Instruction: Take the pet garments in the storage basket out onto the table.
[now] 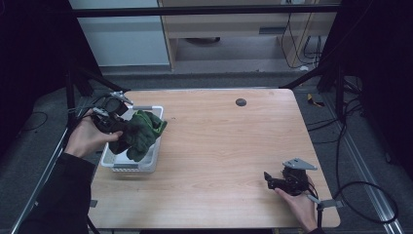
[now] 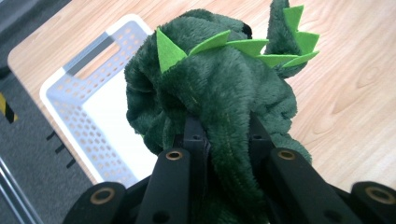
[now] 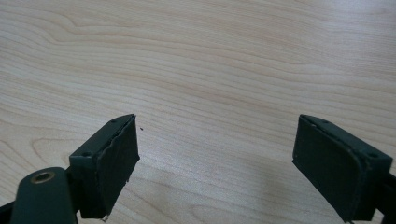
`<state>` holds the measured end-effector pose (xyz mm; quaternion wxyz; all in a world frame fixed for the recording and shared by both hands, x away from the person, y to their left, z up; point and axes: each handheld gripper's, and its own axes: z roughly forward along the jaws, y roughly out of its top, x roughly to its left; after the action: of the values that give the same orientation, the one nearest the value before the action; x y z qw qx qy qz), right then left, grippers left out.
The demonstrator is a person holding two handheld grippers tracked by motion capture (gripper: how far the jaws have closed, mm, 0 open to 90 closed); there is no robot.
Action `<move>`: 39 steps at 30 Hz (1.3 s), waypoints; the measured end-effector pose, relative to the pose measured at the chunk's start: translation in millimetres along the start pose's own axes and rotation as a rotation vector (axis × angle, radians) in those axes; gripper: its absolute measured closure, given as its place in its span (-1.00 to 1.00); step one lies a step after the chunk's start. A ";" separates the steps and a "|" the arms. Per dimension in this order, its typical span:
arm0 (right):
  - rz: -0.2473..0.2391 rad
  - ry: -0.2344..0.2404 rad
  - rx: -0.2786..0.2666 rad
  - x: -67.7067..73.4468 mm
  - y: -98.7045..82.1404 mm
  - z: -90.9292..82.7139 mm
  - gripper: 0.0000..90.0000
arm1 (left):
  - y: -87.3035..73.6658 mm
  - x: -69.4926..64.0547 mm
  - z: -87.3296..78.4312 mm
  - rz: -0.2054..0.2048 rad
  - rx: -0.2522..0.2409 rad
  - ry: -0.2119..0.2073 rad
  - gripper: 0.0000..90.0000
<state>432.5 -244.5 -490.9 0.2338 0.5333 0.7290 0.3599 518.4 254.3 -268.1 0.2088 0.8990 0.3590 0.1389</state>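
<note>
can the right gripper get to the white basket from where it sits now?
Probably yes. The right gripper, jaws open and holding nothing, sits at the table's near right; bare wood lies between it and the white basket. But the left gripper holds the green plush dinosaur over the basket, crowding the opening.

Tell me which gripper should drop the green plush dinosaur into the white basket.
Left. The left gripper is already shut on the green plush dinosaur, held right over the white basket. The right gripper is open near the table's far corner, holding nothing.
</note>
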 end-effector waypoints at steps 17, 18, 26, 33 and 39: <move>0.006 0.002 -0.010 -0.4 0.2 -2.1 -0.68 | 35.9 -47.1 4.3 0.153 -0.036 -0.059 0.69; 0.000 -0.001 -0.012 -1.0 0.0 -1.9 -0.69 | 37.7 -49.6 5.6 0.159 -0.040 -0.065 0.69; -0.001 -0.001 -0.016 -1.2 -0.1 -2.3 -0.69 | 49.3 -64.6 19.0 0.203 -0.039 -0.099 0.69; -0.003 -0.002 -0.017 -1.0 0.0 -2.2 -0.68 | 60.6 -81.0 37.2 0.252 -0.028 -0.135 0.69; -0.003 -0.001 -0.019 -0.9 0.3 -2.4 -0.68 | 67.4 -92.1 44.9 0.283 -0.023 -0.156 0.69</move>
<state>431.3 -245.9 -489.2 0.2397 0.5303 0.7260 0.3664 511.1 133.0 -284.5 0.2250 0.9462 0.2097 0.1007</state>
